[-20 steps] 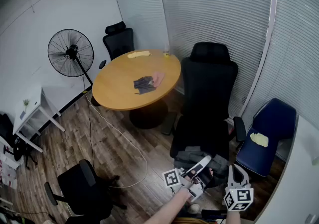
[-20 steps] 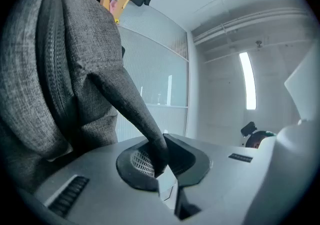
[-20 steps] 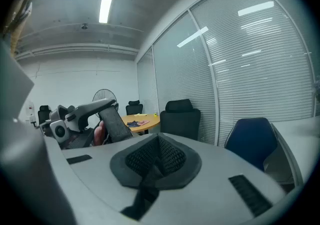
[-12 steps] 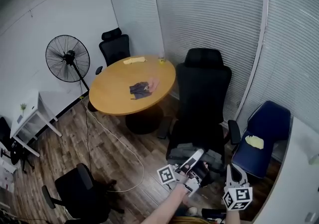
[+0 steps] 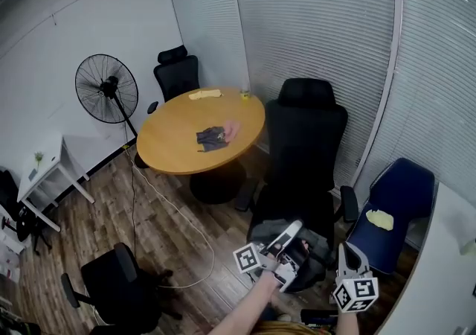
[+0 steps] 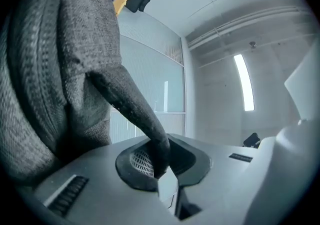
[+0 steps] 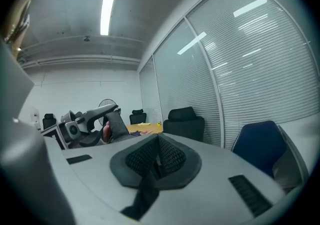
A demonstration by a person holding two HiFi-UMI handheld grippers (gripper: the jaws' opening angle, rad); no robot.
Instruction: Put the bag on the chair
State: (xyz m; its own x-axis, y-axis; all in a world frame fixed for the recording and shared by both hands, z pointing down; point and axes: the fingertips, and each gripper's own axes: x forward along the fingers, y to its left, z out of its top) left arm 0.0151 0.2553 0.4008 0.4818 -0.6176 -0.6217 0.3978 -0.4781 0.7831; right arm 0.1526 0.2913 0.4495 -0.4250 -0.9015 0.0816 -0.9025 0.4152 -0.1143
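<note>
- The left hand-held gripper (image 5: 292, 233) is clenched on the bag's dark strap (image 6: 131, 109). The grey bag (image 6: 55, 69) hangs beside its jaws, with the tip tilted upward.
- In the head view the bag is at the front edge of the black chair (image 5: 305, 140), over the seat. I cannot tell whether its weight is on the cushion yet.
- The right hand-held gripper (image 7: 156, 161) is pressed closed with nothing between its pads. It sits just right of the bag and is free to steady it.
- To do this step well, I would carry the bag further back over the seat before lowering it. That way the bulk lands between the armrests and not on the front lip, where it could slide off.
- The strap should be released only once the bag sags and stands unsupported.
- The chair's backrest and the two armrests (image 5: 348, 203) fence the seat, so the open approach is from the front.
- The blue chair (image 5: 398, 199) stands close on the right and limits sideways swing.
- The round surface (image 5: 186, 144) and the fan (image 5: 106, 88) are well apart on the left, with open floor between.
</note>
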